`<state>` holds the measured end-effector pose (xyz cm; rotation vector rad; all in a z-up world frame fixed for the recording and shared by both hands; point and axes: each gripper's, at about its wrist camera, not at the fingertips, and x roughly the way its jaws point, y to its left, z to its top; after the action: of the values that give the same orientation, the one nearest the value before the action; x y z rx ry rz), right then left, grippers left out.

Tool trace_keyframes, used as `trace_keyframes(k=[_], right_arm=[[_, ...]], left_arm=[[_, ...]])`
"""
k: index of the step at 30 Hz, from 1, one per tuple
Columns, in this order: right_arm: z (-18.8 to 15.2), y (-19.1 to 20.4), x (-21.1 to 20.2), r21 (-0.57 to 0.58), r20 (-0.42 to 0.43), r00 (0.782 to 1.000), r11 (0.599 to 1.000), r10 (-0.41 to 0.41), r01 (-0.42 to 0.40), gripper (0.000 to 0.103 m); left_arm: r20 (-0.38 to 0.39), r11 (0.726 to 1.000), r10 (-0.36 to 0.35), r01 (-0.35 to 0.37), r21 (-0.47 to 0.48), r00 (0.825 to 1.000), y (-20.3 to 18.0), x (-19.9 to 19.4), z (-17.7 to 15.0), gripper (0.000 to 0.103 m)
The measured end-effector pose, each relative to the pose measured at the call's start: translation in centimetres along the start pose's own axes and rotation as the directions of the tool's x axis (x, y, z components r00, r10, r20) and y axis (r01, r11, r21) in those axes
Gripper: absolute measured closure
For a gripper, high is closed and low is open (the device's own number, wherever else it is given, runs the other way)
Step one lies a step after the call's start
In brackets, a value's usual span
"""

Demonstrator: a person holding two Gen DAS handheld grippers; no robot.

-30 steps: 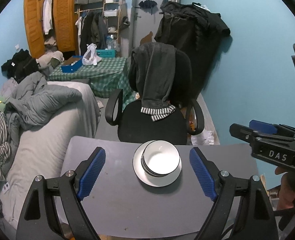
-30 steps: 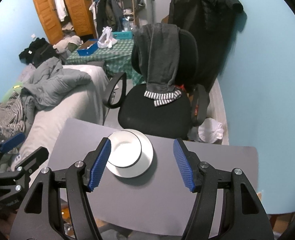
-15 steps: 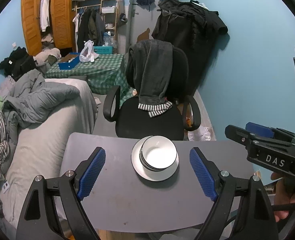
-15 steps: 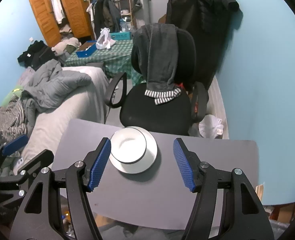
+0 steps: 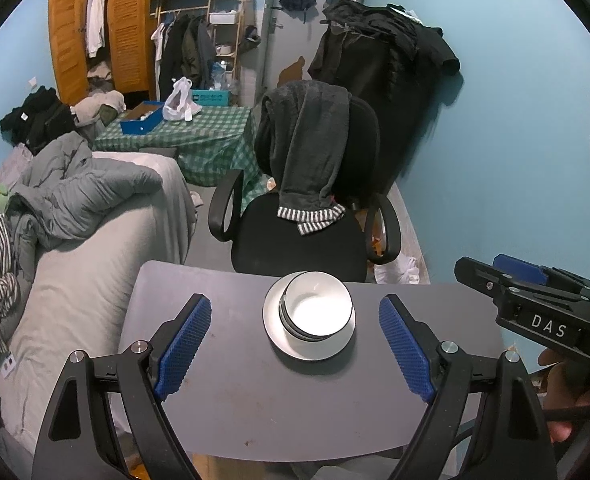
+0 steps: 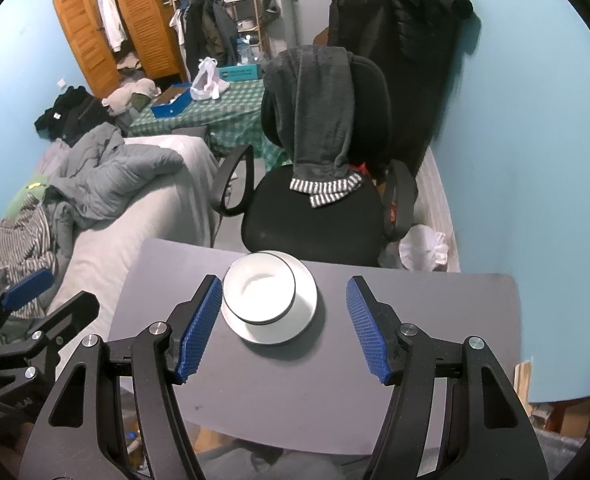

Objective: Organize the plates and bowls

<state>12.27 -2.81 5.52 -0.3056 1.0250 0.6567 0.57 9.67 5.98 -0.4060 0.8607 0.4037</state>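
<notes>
A bed (image 5: 95, 248) with a rumpled grey duvet (image 5: 83, 196) fills the left side of the room, and a black office chair (image 5: 315, 236) with a dark garment (image 5: 307, 152) hung over its backrest stands right behind the grey counter (image 5: 255, 392). On the far middle of the counter sits a white plate (image 5: 335, 346), and on it a nested stack of white bowls (image 5: 317, 310) with dark rims, upright, set toward the plate's back edge; how many bowls are in the stack cannot be told.

The left gripper (image 5: 295, 344) hangs above the near part of the counter, its blue pads (image 5: 183, 344) spread wide with nothing between them; the plate and bowls lie beyond, apart from both pads. The right gripper (image 6: 283, 324) hovers just beside it at a similar tilt, jaws likewise parted and empty, its left pad (image 6: 199, 324) appearing just beside the bowls' rim in the right wrist view, though whether it touches cannot be told. A hand (image 5: 567, 404) holding the right gripper shows at the right edge of the left wrist view.
</notes>
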Motion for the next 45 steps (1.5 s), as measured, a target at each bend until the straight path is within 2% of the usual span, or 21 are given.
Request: trace_keyframes(k=[25, 45], right_arm=[[-0.2, -0.8, 0.1, 0.007, -0.013, 1.0, 1.0, -0.016, 0.016, 0.039], [-0.1, -1.1, 0.1, 0.01, -0.014, 1.0, 1.0, -0.011, 0.011, 0.039]], left_arm=[[-0.022, 1.0, -0.021, 0.021, -0.011, 1.0, -0.5, -0.2, -0.2, 0.016], [-0.024, 1.0, 0.001, -0.002, -0.026, 1.0, -0.7, 0.0, 0.2, 0.016]])
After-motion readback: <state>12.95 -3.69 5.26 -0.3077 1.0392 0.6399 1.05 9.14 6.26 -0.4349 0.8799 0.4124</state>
